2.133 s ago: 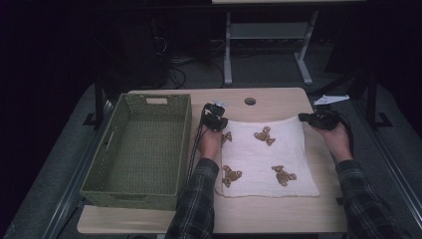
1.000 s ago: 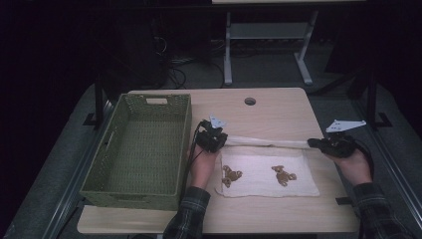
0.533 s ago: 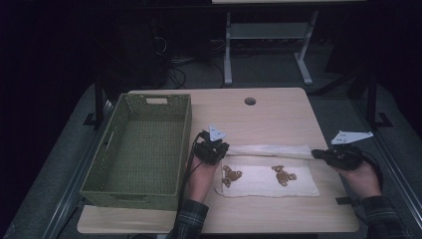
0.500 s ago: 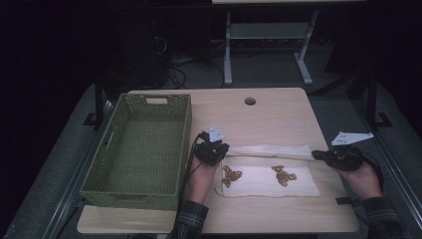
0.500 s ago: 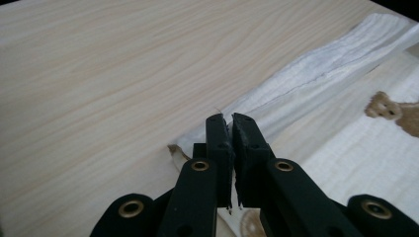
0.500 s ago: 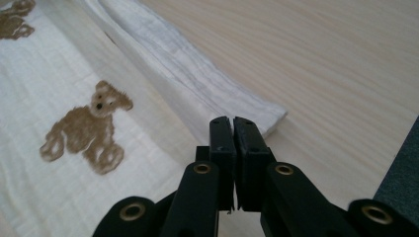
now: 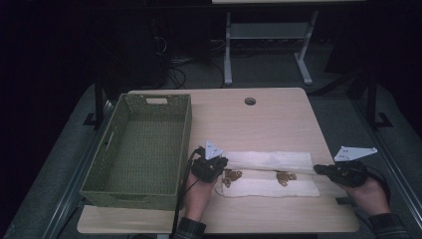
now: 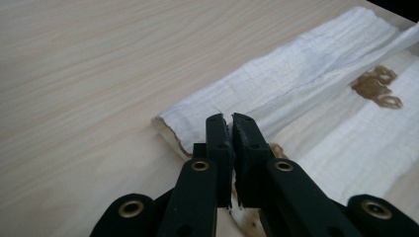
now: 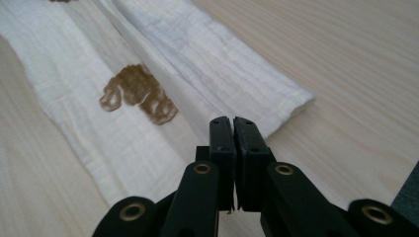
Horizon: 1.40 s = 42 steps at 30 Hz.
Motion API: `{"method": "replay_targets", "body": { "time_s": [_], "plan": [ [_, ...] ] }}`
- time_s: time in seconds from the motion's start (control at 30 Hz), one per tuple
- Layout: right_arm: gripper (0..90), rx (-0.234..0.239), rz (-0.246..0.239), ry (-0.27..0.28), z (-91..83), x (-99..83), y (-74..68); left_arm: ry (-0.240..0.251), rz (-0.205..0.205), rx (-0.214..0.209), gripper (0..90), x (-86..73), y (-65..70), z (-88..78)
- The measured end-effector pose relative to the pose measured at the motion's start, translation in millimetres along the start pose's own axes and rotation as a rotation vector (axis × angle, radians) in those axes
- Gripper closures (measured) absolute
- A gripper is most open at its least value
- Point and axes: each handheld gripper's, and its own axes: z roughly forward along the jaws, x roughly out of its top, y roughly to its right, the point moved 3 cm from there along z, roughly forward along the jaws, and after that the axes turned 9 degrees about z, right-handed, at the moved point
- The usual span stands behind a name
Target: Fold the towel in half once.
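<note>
On the tabletop (image 7: 278, 119): a white cloth (image 7: 271, 186) with brown prints lies near the front edge, to the right of a green woven basket (image 7: 144, 149).

Cloth: its far part is folded over toward the person, forming a long band (image 7: 271, 159) that lies along the back of the flat lower layer; brown prints (image 7: 233, 175) show between the band and the lower layer.

Left hand-held gripper (image 7: 217, 163): it sits at the left end of the cloth, just beside the basket's near right corner. In the left gripper view its jaws are clenched on the cloth's folded edge (image 8: 217, 111), with white fabric pinched between the pads.

Right hand-held gripper (image 7: 318, 170): it sits at the right end of the cloth, well apart from the left one. In the right gripper view the jaws are pressed together over the cloth's edge (image 9: 257, 116); the fold runs away from the tips, and a brown print (image 9: 138, 94) lies to their left.

Basket: it stands on the left part of the tabletop, open side up.

Hands: the left hand (image 7: 199, 196) and right hand (image 7: 370, 194) come in from the bottom of the high view, each around its gripper.
</note>
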Motion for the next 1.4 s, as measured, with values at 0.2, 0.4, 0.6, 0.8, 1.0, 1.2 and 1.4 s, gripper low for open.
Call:
{"method": "replay_targets", "body": {
  "time_s": [0.2, 0.4, 0.6, 0.8, 1.0, 1.2, 1.4],
  "plan": [
    [87.2, 0.01, -0.001, -0.009, -6.4, -8.0, -9.1, 0.001, -0.002, -0.012, 86.2, -8.9, 8.9, -9.0],
    [87.2, 0.015, -0.008, -0.019, -11.7, -16.4, -17.3, 0.001, -0.004, -0.028, 86.2, -15.2, 15.8, -15.6],
    [87.1, 0.022, -0.008, -0.017, -17.2, -23.7, -21.0, -0.003, -0.001, -0.034, 86.2, -20.0, 27.1, -22.7],
    [87.1, 0.026, -0.01, -0.035, -17.2, -30.3, -24.6, -0.027, -0.005, -0.047, 86.2, -28.6, 34.6, -21.8],
    [87.0, 0.04, 0.001, -0.065, -13.5, -36.1, -26.9, -0.066, 0.002, -0.062, 86.1, -40.0, 37.5, -17.8],
    [86.9, 0.049, 0.001, -0.096, -8.3, -40.4, -29.3, -0.097, -0.005, -0.076, 85.8, -48.0, 40.6, -14.2],
    [85.7, 0.06, 0.004, -0.112, -7.4, -43.5, -30.7, -0.097, -0.005, -0.085, 83.4, -49.3, 41.7, -15.2]
  ]
}}
